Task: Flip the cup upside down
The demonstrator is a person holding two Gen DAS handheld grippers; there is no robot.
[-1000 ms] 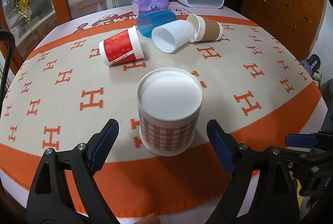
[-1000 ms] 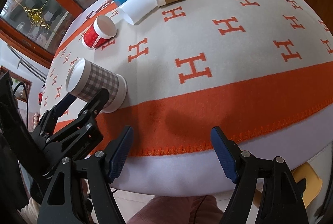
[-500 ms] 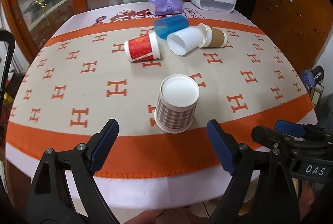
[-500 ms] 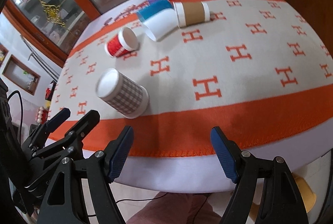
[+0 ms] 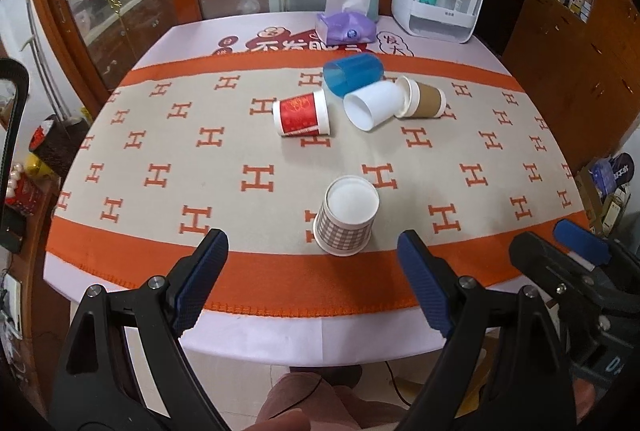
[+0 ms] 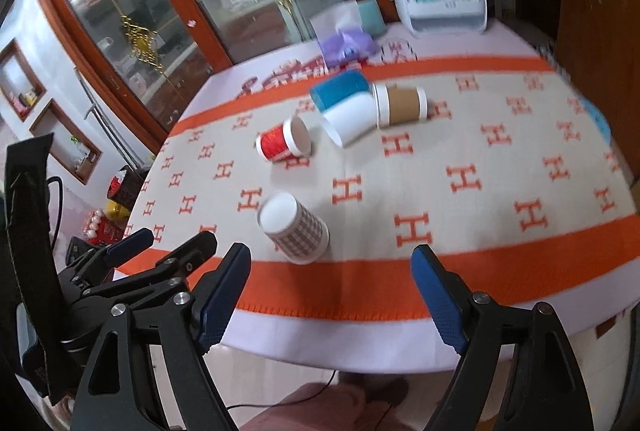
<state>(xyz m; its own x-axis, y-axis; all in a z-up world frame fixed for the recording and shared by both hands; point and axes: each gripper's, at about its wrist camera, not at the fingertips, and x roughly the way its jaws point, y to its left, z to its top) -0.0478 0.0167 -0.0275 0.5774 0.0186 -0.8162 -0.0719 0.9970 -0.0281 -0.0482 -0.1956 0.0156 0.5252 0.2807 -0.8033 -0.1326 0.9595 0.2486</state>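
— Where's the checked cup sitting?

— Upside down on the counter, mouth on the cloth, white base up, near the front edge just beyond the orange border. Nothing touches it.

— And the claws?

— The left claw hangs off the near edge, its blue pads spread wide, holding nothing. The right claw is the same: pads apart, empty, hovering short of the counter, with the cup ahead and a little left of it.

— What else is on there?

— Farther back, four cups on their sides: a red cup, a blue cup, a white cup and a brown-sleeved cup, the last three bunched together. At the far end, a purple tissue pack and a white storage box.
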